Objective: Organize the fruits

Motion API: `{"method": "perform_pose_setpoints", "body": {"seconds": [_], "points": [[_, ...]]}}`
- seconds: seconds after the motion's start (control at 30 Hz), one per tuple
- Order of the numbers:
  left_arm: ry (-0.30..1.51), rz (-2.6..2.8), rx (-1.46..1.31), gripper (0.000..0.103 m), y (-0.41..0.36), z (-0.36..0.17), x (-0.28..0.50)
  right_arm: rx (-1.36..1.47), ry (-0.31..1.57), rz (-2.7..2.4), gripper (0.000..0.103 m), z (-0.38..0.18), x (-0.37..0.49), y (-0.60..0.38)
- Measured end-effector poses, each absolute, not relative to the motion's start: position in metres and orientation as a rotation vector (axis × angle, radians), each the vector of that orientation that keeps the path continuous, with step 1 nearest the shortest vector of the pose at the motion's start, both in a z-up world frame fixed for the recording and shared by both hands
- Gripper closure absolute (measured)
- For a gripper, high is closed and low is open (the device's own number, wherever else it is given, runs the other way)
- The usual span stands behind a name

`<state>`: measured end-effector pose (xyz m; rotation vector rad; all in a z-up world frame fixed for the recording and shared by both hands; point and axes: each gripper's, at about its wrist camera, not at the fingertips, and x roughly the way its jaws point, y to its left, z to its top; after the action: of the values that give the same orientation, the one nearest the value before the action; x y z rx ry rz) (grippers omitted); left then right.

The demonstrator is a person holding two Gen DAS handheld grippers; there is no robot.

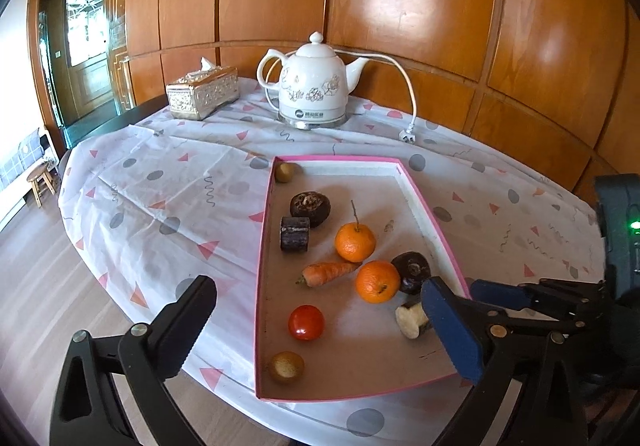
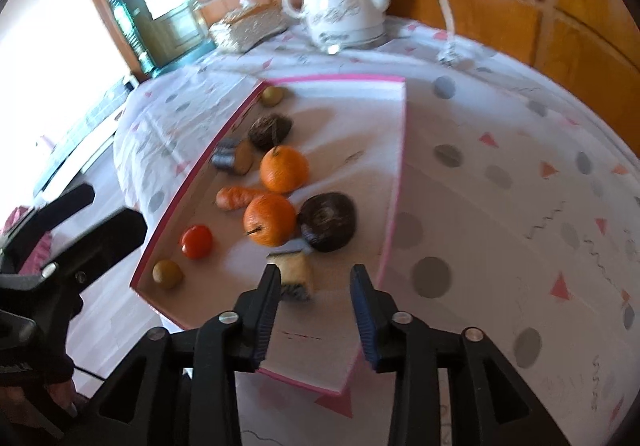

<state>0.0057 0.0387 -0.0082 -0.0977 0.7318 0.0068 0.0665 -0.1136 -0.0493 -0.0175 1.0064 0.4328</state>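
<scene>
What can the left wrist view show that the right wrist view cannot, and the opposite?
Only the left wrist view shows the wooden stool on the floor and the plug sharply. Only the right wrist view shows the right gripper from behind, open, with nothing between its fingers. Both show the pink tray, two oranges, the tomato, the carrot, the kettle and the tissue box.

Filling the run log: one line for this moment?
left gripper: open, empty | right gripper: open, nothing gripped | cut piece: in tray, just ahead
</scene>
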Motion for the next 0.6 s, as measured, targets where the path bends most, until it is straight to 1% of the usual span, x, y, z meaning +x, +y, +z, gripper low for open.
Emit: {"method": "perform_pose_setpoints", "body": {"seconds": [0.07,0.1,0.13,0.2,0.47,0.6], "points": [[0.722,0.006,-0.091,0.000,0.036,-0.006,0.004,-0.008,0.983,0.398,0.066,-0.045,0.064,-0.119],[0.717,0.006,-0.087,0.000,0.034,-0.005,0.003,-0.005,0.968,0.373,0.063,-0.043,0.063,-0.122],[0.712,0.005,-0.083,0.000,0.033,-0.004,0.002,-0.002,0.956,0.354,0.054,-0.041,0.061,-0.124],[0.702,0.007,-0.076,0.000,0.030,-0.003,0.000,0.008,0.934,0.315,0.044,-0.038,0.057,-0.129],[0.681,0.075,-0.006,0.000,0.015,-0.002,-0.004,-0.001,0.871,0.196,0.042,-0.034,0.038,-0.139],[0.678,0.057,-0.062,0.000,0.017,-0.003,-0.008,0.004,0.850,0.152,0.042,-0.031,0.032,-0.146]]}}
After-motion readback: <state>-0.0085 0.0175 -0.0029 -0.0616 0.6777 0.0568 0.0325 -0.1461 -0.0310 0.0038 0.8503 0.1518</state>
